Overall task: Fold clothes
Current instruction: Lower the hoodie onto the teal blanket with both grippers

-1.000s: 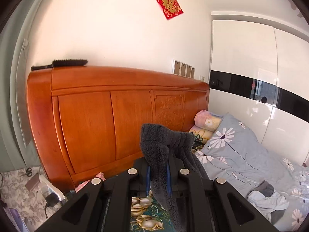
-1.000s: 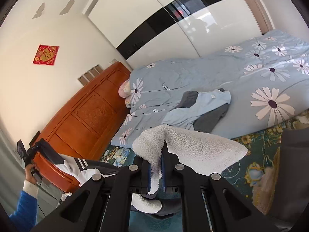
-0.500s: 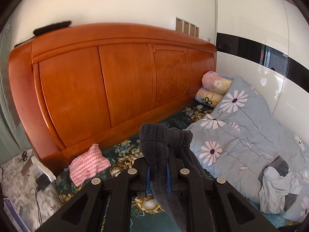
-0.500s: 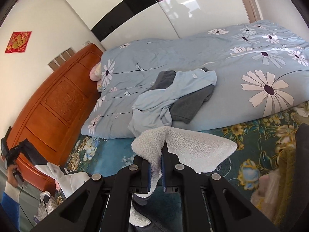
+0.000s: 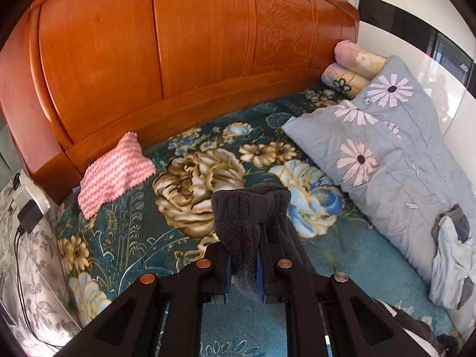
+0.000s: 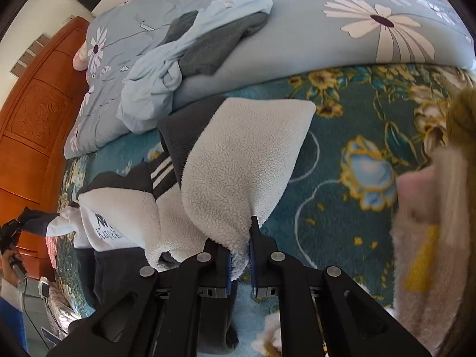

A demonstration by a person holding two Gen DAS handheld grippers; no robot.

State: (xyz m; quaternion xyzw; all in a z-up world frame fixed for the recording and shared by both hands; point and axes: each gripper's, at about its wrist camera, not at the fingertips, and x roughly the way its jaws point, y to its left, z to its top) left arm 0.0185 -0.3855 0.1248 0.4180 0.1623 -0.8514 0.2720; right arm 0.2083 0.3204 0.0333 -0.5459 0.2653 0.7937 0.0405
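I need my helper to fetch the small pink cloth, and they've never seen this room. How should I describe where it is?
Start at the big orange wooden headboard. At its foot, near its left end, on the dark teal floral blanket, lies the pink cloth. It is the only piece with pink-and-white zigzag stripes; the nearby fleece garment is plain dark grey.

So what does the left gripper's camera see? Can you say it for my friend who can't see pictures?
The left gripper pinches a fold of dark grey fleece garment above a teal flowered bedspread. Behind stand an orange wooden headboard, a pink zigzag cloth and a pale blue daisy quilt.
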